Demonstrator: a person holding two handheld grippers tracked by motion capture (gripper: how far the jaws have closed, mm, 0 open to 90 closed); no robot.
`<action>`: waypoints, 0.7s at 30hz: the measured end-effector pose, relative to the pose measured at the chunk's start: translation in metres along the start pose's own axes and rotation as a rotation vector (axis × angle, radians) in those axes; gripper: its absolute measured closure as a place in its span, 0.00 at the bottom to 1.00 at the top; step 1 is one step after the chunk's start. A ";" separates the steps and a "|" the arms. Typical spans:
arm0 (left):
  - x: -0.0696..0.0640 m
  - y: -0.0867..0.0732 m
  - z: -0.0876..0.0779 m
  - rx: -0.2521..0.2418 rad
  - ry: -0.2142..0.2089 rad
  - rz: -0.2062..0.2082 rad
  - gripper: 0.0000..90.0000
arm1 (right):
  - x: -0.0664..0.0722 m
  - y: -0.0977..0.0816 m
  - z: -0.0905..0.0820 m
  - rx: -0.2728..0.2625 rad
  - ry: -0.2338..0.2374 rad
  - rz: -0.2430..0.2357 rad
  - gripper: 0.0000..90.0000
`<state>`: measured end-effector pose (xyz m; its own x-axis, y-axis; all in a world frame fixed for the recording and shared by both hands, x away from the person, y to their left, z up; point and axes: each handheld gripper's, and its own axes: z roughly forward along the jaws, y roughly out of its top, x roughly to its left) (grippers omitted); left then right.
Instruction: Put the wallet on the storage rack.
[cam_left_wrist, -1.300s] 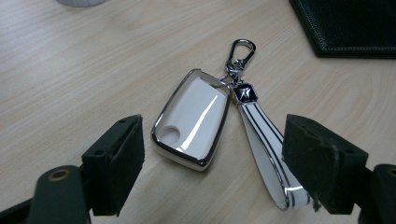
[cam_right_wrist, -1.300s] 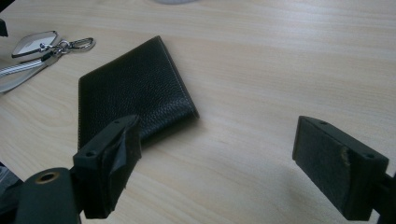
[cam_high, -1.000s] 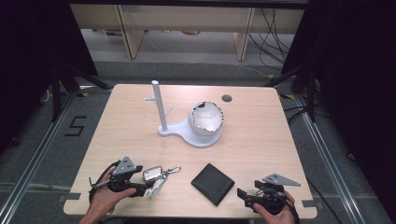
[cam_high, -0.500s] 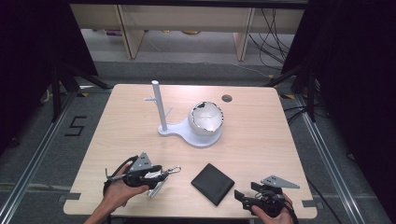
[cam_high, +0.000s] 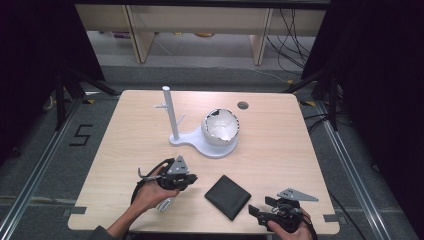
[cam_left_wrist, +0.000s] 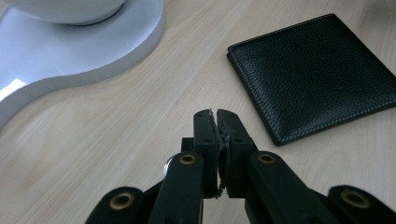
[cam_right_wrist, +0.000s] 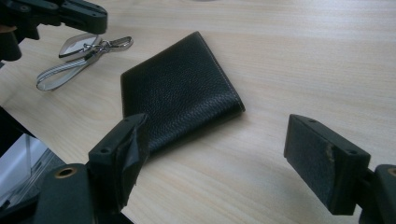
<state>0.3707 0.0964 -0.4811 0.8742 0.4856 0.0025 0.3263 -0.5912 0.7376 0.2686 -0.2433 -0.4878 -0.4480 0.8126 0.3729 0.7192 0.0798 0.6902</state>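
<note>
A bunch of keys (cam_right_wrist: 86, 45) with a silver fob, a clip and a grey strap (cam_high: 165, 204) lies at the table's front left. My left gripper (cam_high: 191, 180) sits right over it. Its jaws have just been closing and now stand shut (cam_left_wrist: 215, 114), with a thin sliver of metal ring pinched between the pads. A black leather wallet (cam_high: 227, 196) lies flat to its right. My right gripper (cam_right_wrist: 233, 154) rests at the front right, open, its jaws just having closed a little. The wallet (cam_right_wrist: 182, 98) lies just ahead of them, untouched.
A white stand base (cam_high: 192, 141) in the table's middle carries an upright post (cam_high: 170, 115) with small pegs and a white bowl (cam_high: 221, 127). A round hole (cam_high: 243, 105) marks the far edge. Bare wood lies to the right and far left.
My left hand has slid right from the table's front-left corner onto the keys, and its jaws went from wide open to shut. The right hand stayed put.
</note>
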 end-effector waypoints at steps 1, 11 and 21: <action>-0.002 0.003 0.005 0.007 -0.012 0.000 0.98 | -0.003 0.000 0.002 -0.006 0.010 -0.019 0.26; -0.008 0.019 0.033 0.079 -0.070 0.046 0.99 | 0.004 -0.002 0.006 0.032 0.041 0.047 0.28; -0.012 0.020 0.045 0.118 -0.101 0.048 0.98 | 0.006 -0.003 0.014 0.060 0.047 -0.006 0.28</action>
<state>0.3828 0.0494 -0.4965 0.9194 0.3915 -0.0368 0.3185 -0.6865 0.6537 0.2709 -0.2310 -0.4964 -0.4763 0.7838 0.3985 0.7462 0.1205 0.6548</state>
